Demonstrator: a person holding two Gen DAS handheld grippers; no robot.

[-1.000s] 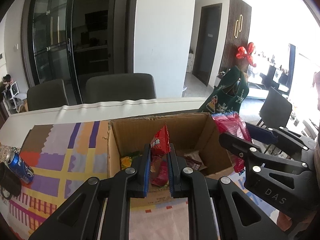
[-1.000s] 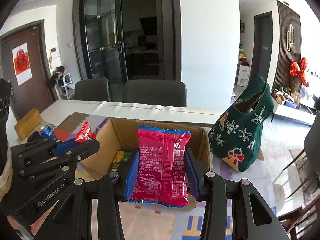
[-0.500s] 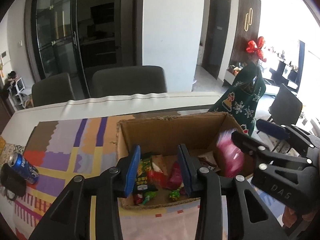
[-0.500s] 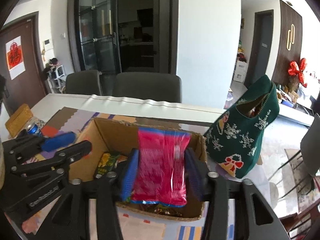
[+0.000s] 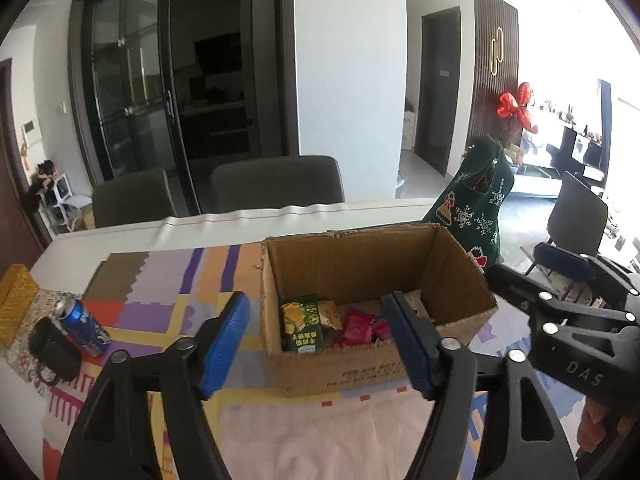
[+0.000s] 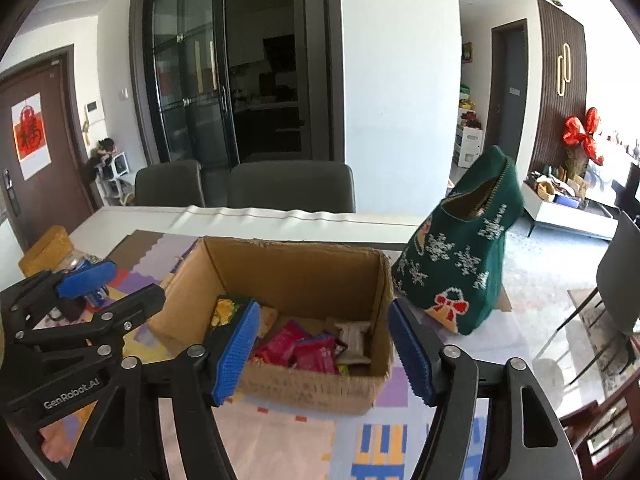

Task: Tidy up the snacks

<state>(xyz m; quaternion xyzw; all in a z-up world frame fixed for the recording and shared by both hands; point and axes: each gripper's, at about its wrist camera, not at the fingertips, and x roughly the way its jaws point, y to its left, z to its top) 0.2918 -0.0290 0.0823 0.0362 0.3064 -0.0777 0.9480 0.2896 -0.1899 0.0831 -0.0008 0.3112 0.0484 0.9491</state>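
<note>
An open cardboard box stands on the patterned tablecloth. Inside lie a green snack bag, red and pink snack packets and a brownish packet. My left gripper is open and empty, held above the near side of the box; it also shows in the right wrist view. My right gripper is open and empty over the box's near edge; it also shows in the left wrist view.
A green Christmas knit bag stands right of the box. A blue soda can and a dark mug sit at the left, with a yellow box beyond. Grey chairs line the table's far side.
Both grippers have opened. The small red packet left my left gripper and the pink packet left my right gripper; both now lie in the box. Both grippers have drawn back.
</note>
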